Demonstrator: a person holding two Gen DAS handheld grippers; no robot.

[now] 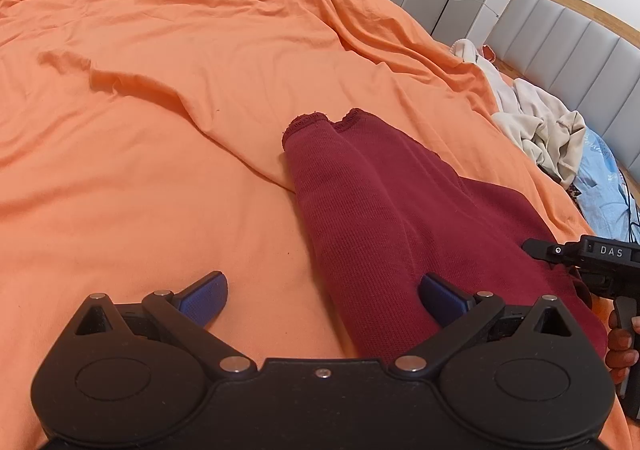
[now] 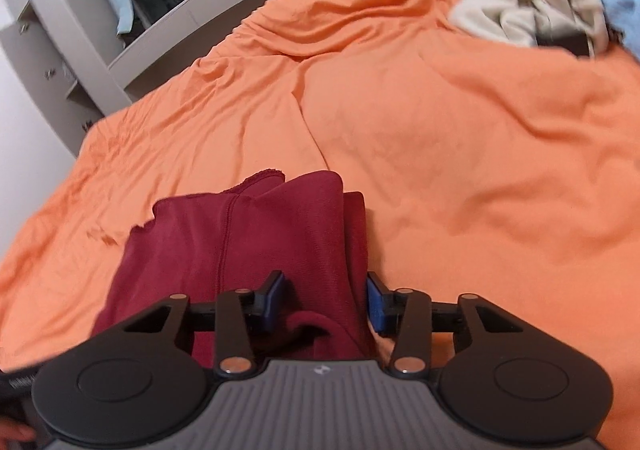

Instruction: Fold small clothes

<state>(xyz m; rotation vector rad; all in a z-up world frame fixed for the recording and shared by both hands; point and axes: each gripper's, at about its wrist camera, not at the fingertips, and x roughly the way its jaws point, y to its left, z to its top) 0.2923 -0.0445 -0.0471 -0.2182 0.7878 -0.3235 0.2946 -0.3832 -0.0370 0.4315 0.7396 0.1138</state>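
Nearest the lens: right gripper (image 2: pixel 326 302), blue pads partly apart, straddling a raised fold at the near end of the maroon garment (image 2: pixel 240 250); cannot tell whether the pads press the cloth yet. Left gripper (image 1: pixel 322 300) spread wide, holding nothing, one pad over the orange bed cover (image 1: pixel 160 129), the other over the garment's near left edge. Garment lying lengthwise on the cover, toward its near right side, already doubled into a long narrow strip with both hems together at the far end. Judged partway done: lengthwise fold made, crosswise fold toward the hems left. Beige clothes pile (image 1: pixel 536 121) unfolded near the headboard at the far right edge.
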